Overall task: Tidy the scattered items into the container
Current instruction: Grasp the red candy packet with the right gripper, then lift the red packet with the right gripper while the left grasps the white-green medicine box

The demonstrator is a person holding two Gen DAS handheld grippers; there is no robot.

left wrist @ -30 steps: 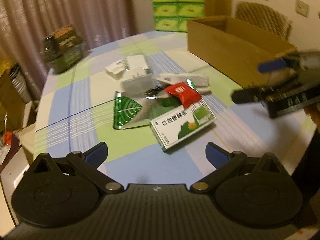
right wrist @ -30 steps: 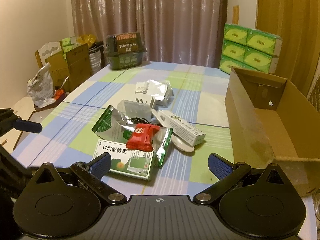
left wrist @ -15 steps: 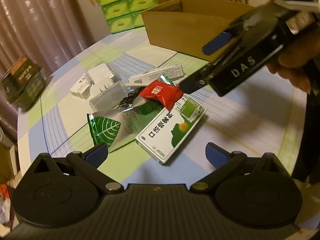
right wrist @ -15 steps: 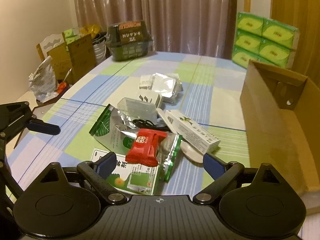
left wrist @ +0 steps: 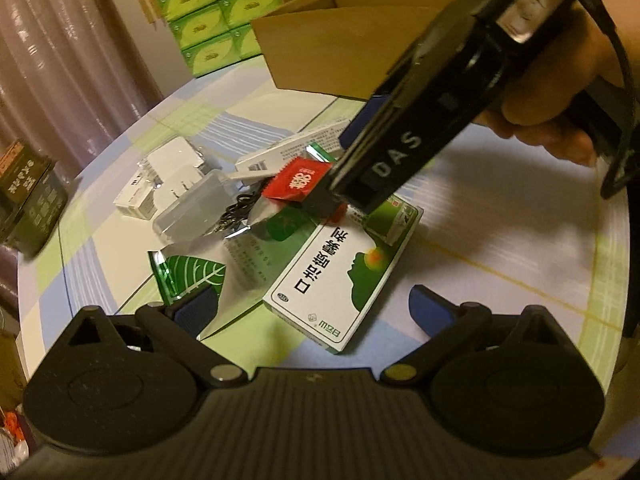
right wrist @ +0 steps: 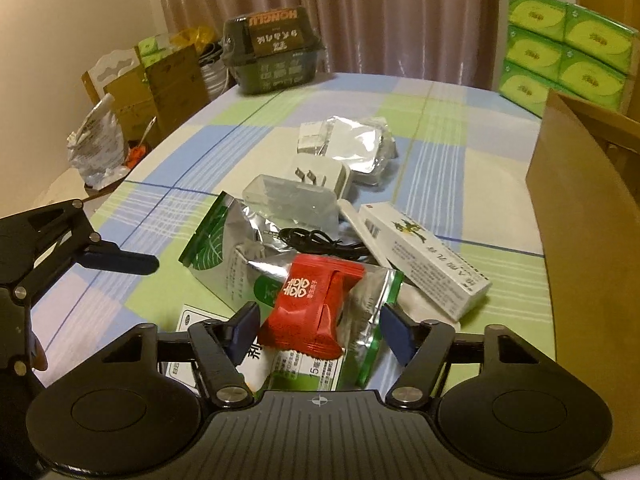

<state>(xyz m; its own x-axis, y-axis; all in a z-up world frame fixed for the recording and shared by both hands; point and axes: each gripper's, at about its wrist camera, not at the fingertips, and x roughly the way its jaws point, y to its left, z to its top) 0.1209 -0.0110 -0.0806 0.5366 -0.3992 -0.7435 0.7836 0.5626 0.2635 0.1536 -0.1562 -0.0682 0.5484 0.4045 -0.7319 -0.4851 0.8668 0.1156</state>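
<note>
The right gripper (right wrist: 320,330) is parked low over the pile, with a red snack packet (right wrist: 316,304) sitting between its blue pads (right wrist: 242,330). The jaws have just been closing in around it, but a bit of gap can still be seen on both sides, so nothing is actually pinched yet. From the left wrist view the same right gripper (left wrist: 332,196) is seen coming in from the upper right, held in a hand (left wrist: 560,92), its tip right at the red snack packet (left wrist: 298,180).

The left gripper (left wrist: 308,308) is spread wide open and nothing is held in it. It's hovering just over the near end of a white-and-green medicine box (left wrist: 344,272), with one pad over the edge of a silver-green foil pouch (left wrist: 188,276).

The rest of the clutter is bunched in the middle of the checked worktop (right wrist: 432,160): a long white carton (right wrist: 424,260), a black cable (right wrist: 320,240), a clear plastic case (right wrist: 292,200), a white plug adapter (right wrist: 320,174) and a crumpled silver bag (right wrist: 352,142). Most of it is touching or overlapping.

The cardboard box (right wrist: 576,208) is found on the right side of the worktop, well apart from the pile. Its inside isn't shown in either view. A dark green tub (right wrist: 272,52) is left at the far edge.
</note>
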